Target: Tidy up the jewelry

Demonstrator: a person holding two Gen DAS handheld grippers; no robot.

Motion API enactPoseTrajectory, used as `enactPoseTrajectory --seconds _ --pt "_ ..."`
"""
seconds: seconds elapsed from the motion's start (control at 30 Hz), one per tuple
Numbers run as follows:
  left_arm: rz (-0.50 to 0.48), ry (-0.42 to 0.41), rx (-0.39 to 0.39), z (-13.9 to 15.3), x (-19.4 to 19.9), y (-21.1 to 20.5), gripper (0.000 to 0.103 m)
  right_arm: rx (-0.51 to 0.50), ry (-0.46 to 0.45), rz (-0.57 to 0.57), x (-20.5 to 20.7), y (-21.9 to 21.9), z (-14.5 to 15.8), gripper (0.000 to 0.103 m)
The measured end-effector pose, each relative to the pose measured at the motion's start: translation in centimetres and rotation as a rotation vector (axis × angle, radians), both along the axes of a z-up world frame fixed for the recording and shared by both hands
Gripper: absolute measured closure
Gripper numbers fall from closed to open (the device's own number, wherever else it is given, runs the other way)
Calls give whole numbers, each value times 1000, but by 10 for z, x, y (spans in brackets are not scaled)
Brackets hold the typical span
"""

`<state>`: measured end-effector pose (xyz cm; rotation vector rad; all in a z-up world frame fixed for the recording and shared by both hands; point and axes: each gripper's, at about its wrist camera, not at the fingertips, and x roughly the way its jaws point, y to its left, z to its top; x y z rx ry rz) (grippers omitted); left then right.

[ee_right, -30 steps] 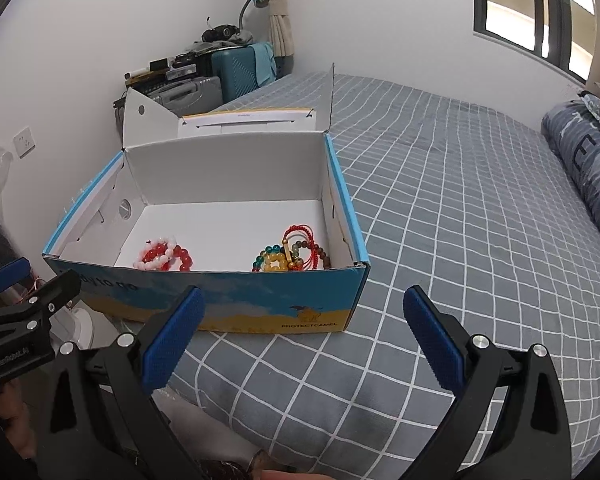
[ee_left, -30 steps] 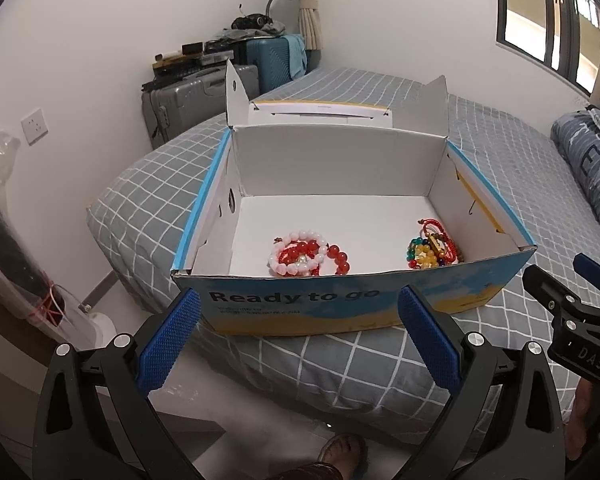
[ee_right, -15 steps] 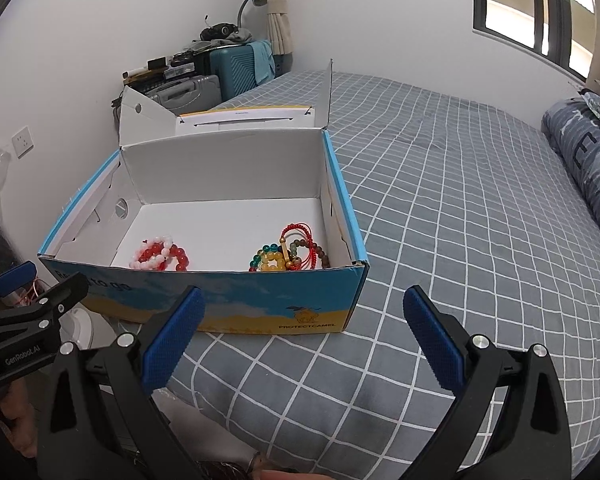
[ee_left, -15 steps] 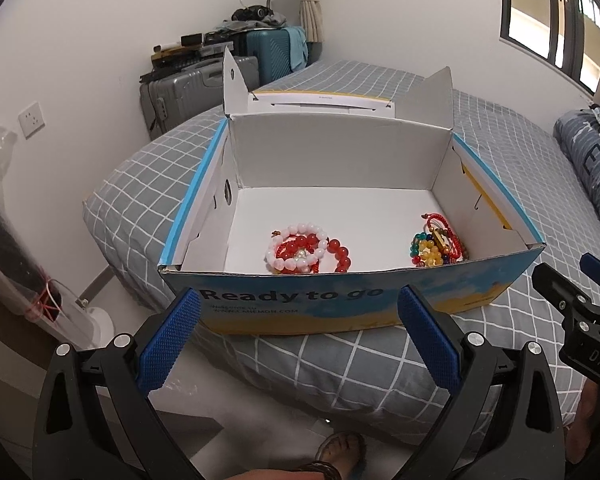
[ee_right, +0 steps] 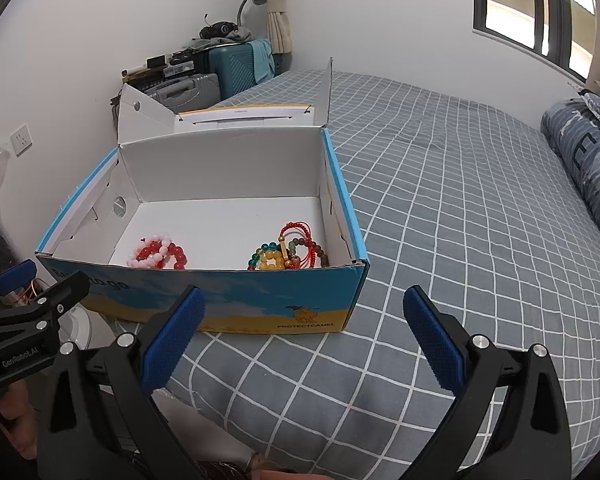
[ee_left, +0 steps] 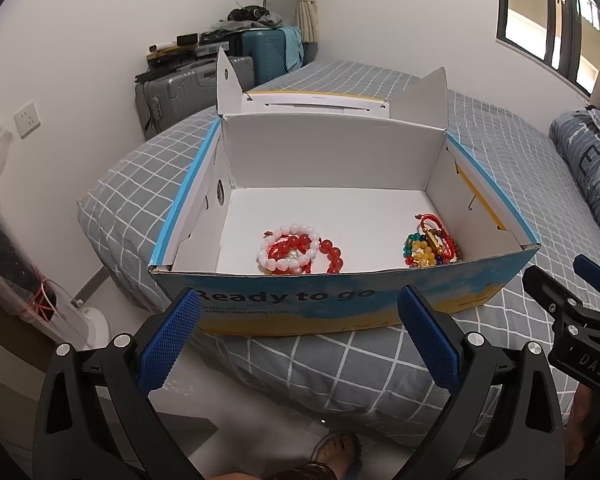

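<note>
An open blue and white cardboard box [ee_left: 340,300] [ee_right: 236,304] sits on the corner of a bed. Inside it, a pile of red and pale pink bead bracelets [ee_left: 298,250] [ee_right: 158,254] lies front left. A pile of yellow, green and brown bead bracelets with red cord [ee_left: 430,246] [ee_right: 290,252] lies front right. My left gripper [ee_left: 300,336] is open and empty, in front of the box's front wall. My right gripper [ee_right: 304,334] is open and empty, before the box's right front corner.
The bed has a grey checked cover [ee_right: 460,220]. A folded dark blue quilt [ee_right: 588,160] lies at the right. Suitcases [ee_left: 188,88] with clutter stand against the far wall. A foot in a sandal [ee_left: 336,450] stands on the floor below the bed edge.
Both grippers have moved closer to the box and a little higher, so more of its inside shows. The bracelets have not moved. Both grippers stay open.
</note>
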<state>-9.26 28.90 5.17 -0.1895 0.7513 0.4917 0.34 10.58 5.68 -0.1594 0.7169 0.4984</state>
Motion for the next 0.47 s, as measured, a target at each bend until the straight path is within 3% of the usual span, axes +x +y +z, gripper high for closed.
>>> enactPoseTrajectory --seconds 0.47 --pt "-5 -7 -6 1 -1 -3 6 -1 4 -2 0 -1 -1 8"
